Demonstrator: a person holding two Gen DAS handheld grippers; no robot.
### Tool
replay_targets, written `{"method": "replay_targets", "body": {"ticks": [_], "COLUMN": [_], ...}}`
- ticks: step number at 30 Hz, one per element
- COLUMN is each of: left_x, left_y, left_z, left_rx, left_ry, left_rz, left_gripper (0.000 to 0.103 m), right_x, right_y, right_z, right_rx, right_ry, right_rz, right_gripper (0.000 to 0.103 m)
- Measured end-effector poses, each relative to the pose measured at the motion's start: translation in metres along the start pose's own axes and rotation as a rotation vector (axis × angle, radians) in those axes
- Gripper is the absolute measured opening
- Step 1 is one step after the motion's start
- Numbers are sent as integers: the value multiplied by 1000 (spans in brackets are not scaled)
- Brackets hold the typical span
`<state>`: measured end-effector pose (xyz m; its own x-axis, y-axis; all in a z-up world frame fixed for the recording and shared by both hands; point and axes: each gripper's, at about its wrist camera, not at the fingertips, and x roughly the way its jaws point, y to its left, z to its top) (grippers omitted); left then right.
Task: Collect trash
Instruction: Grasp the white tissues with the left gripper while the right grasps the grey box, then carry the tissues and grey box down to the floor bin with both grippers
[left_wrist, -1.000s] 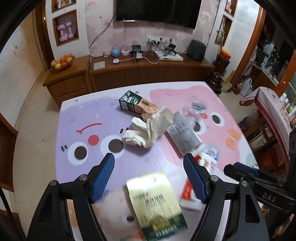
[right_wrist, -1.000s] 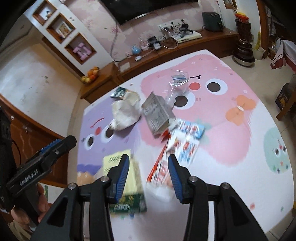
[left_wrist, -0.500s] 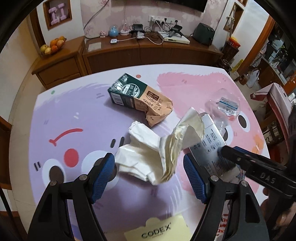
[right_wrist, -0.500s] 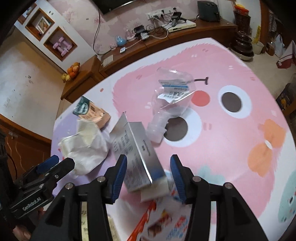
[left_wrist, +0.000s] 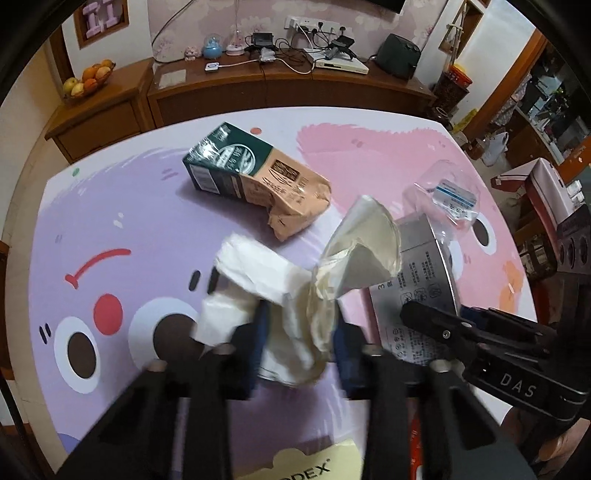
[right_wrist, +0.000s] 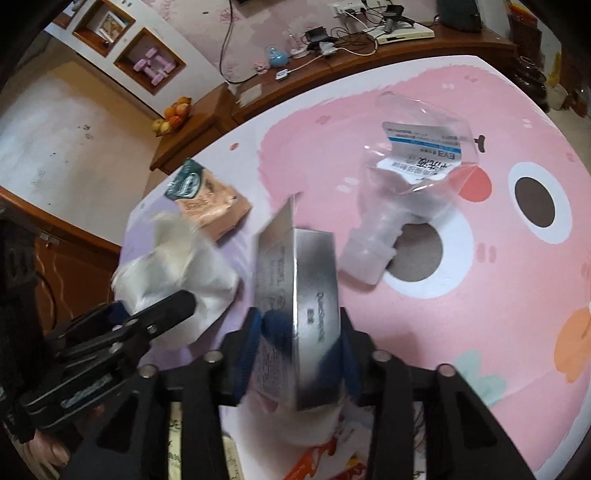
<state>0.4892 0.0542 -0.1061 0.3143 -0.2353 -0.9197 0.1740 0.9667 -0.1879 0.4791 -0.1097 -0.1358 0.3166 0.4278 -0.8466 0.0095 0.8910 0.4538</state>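
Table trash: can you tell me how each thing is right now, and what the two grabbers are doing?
Left gripper: jaws just closed, pinching the white wrapper.
White wrapper: crumpled, gripped.
Right gripper: jaws just closed, clamped on the silver box.
Silver box: on its edge, flap open, gripped.
Green and tan carton: lying down, one end crushed.
Clear plastic bag: crinkled, lying untouched.
Table: still littered.

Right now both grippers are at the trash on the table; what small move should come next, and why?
Probably lift both straight up. The left gripper has just closed on the crumpled white wrapper, the right gripper on the silver box; both pieces appear pinched and rest among other litter.
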Motion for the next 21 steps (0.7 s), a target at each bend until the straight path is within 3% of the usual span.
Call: {"method": "replay_targets", "body": {"ticks": [1,5,21], "left_x": [-1,-12,-126], "left_y": [-1,-9,-38], "left_z": [-2,-9,-48], "left_rx": [2,16,43], "left_ry": [-2,-35,-221], "left_rz": [-3,-15,-66], "left_gripper": [11,6,3], "right_x": [-1,-10,-95], "right_y": [2,10,41], "right_z": [-1,-9,-67], "right_rx": [-5,-27,-67], "right_ry": [0,-23,-145], "right_rz": [6,29,122], "right_gripper": [22,21,21]}}
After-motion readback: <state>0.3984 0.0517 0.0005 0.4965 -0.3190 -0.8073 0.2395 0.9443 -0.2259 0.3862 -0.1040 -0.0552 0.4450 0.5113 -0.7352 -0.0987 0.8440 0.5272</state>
